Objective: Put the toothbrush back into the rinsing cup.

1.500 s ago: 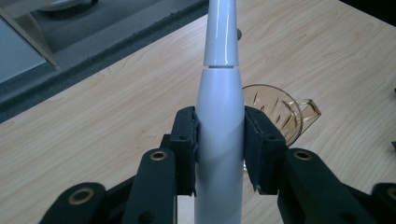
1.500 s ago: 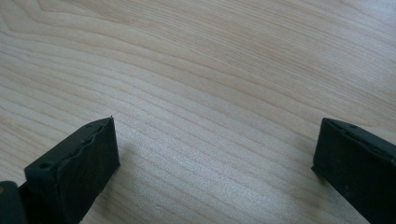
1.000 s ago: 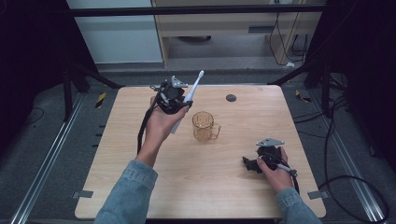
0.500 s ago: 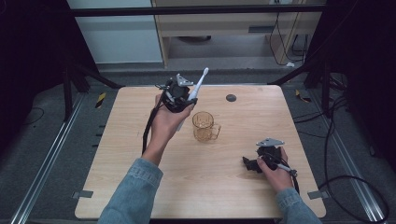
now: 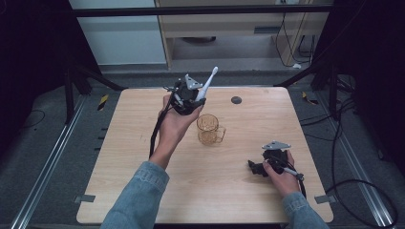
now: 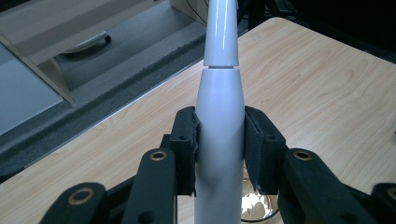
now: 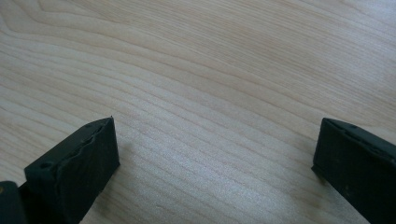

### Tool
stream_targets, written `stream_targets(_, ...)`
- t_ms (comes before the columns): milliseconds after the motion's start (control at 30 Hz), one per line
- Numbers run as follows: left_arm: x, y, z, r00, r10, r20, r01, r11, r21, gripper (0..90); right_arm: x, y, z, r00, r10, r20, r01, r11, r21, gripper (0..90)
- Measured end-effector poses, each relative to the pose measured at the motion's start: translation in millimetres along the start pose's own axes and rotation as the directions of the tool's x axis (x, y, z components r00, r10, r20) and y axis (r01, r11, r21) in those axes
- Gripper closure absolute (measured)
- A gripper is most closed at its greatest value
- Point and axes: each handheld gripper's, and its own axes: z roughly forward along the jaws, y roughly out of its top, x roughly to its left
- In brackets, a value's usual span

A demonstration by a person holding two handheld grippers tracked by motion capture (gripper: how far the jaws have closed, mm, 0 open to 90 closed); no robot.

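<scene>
Item: white electric toothbrush, upper centre of frame, clamped mid-body in left gripper, raised above amber glass mug. Right gripper, lower right, jaws spread wide, empty, on table. Status: pickup done; prob. mug placement left.

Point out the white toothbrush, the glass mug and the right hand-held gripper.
white toothbrush (image 6: 219, 140): left gripper view, on its handle between the jaws.
glass mug (image 5: 208, 128): high view, on its amber wall.
right hand-held gripper (image 7: 215, 163): right gripper view, midway between its open jaws.
</scene>
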Motion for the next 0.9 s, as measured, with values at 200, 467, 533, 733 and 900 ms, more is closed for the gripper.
stream_targets(200,1.5,2.1,3.2,1.0000,-0.004,-0.001,0.004,0.9999,-0.010,66.8,0.0,0.0,0.0,1.0000,0.000,0.000,0.000,1.000,0.000,0.3)
stream_targets(467,1.0,6.4,0.6,1.0000,0.004,0.000,-0.004,0.9994,-0.033,66.8,0.0,0.0,0.0,1.0000,0.000,0.000,0.000,1.000,0.000,0.3)
stream_targets(533,0.7,7.0,0.2,1.0000,0.009,0.001,-0.009,0.9993,-0.037,66.8,0.0,0.0,0.0,1.0000,-0.001,0.000,0.001,1.000,0.000,0.3)
stream_targets(733,0.1,7.1,1.0,0.9999,0.005,0.016,-0.004,0.9991,-0.042,66.7,0.0,0.0,0.0,1.0000,0.000,0.001,0.000,1.000,0.000,0.3)
stream_targets(900,-1.2,8.9,1.8,0.9998,-0.009,0.017,0.011,0.9967,-0.081,66.7,0.1,0.0,0.0,1.0000,0.000,0.000,0.000,1.000,0.000,0.3)
